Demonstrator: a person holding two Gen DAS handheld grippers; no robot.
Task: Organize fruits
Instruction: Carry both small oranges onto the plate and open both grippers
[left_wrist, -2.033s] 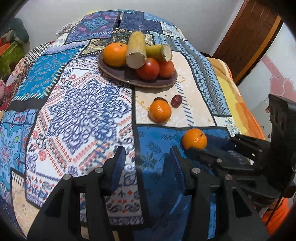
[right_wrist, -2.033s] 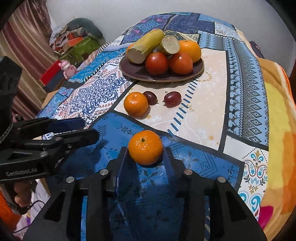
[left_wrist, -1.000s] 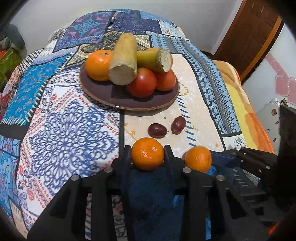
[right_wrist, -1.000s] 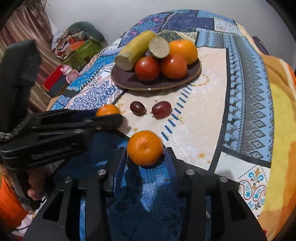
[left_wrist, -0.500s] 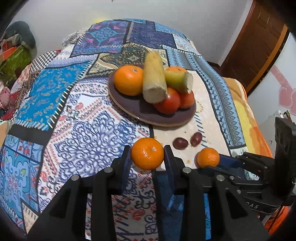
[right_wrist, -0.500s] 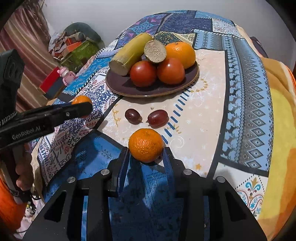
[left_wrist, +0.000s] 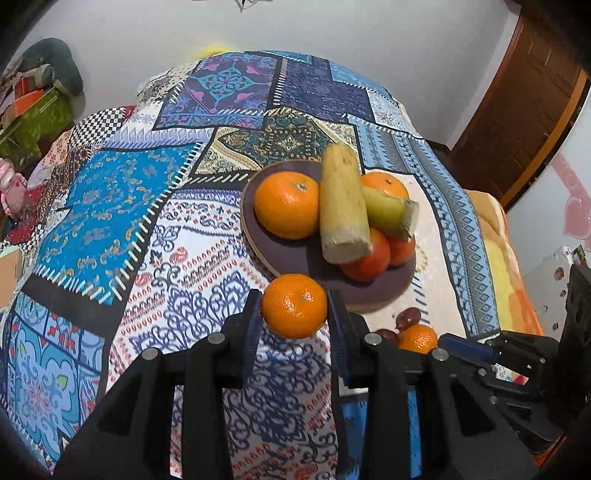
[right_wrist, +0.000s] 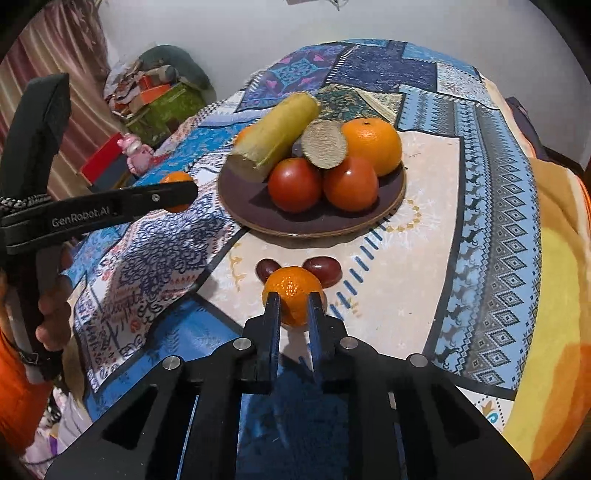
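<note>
My left gripper (left_wrist: 294, 300) is shut on a small mandarin (left_wrist: 294, 311) and holds it in the air just in front of the brown plate (left_wrist: 306, 260). The plate carries two oranges, two tomatoes and two sugarcane pieces. My right gripper (right_wrist: 293, 295) has its jaws drawn close together, narrower than the second mandarin (right_wrist: 293, 284). That mandarin lies on the cloth at and under the fingertips, not between the pads, and touches two dark dates (right_wrist: 323, 270). In the right wrist view the left gripper (right_wrist: 177, 192) shows at the left with its mandarin (right_wrist: 176, 178).
A patchwork cloth (left_wrist: 110, 221) covers the bed-like surface, which drops off at the right over a yellow blanket (right_wrist: 554, 295). Boxes and a pink toy (right_wrist: 133, 147) sit beyond the left edge. A wooden door (left_wrist: 524, 103) stands at the back right. A person's hand (right_wrist: 51, 306) grips the left tool.
The left gripper rose with its mandarin and shifted left of the plate. The right jaws narrowed and their mandarin slid forward out of the pads, up against the dates.
</note>
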